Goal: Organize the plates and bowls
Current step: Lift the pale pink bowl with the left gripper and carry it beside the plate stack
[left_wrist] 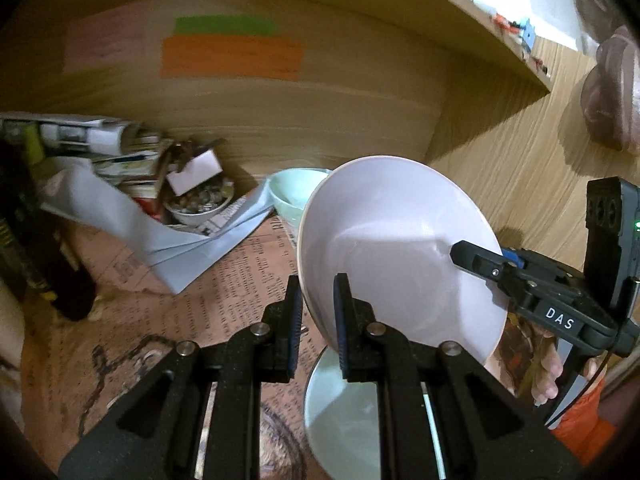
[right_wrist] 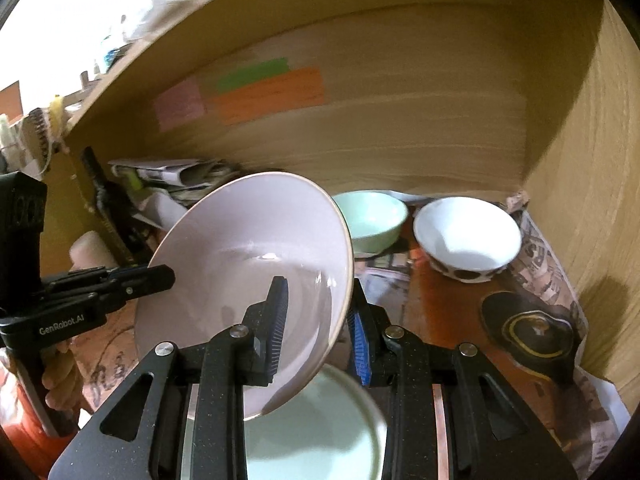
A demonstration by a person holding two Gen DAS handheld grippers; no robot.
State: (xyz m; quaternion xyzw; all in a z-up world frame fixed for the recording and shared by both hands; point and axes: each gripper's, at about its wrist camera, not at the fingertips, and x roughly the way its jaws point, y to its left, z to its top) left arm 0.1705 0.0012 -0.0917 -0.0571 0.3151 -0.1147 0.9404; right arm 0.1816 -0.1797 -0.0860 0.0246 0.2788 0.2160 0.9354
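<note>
A pale pink plate (left_wrist: 400,248) is held tilted above a mint green plate (left_wrist: 348,424) on the shelf floor. My left gripper (left_wrist: 318,320) is shut on the pink plate's left rim. My right gripper (right_wrist: 320,332) is shut on its right rim (right_wrist: 256,280); it also shows in the left wrist view (left_wrist: 472,260). The green plate (right_wrist: 316,432) lies under the pink one. A mint green bowl (right_wrist: 372,220) and a white bowl with dark spots (right_wrist: 468,236) stand at the back right of the shelf. The green bowl also shows in the left wrist view (left_wrist: 292,192).
I am inside a wooden cabinet shelf lined with newspaper (left_wrist: 208,292). Rolled papers and a small bowl of bits (left_wrist: 196,204) crowd the back left. A dark ladle-like object (right_wrist: 532,332) lies at the right. The cabinet's right wall (right_wrist: 580,160) is close.
</note>
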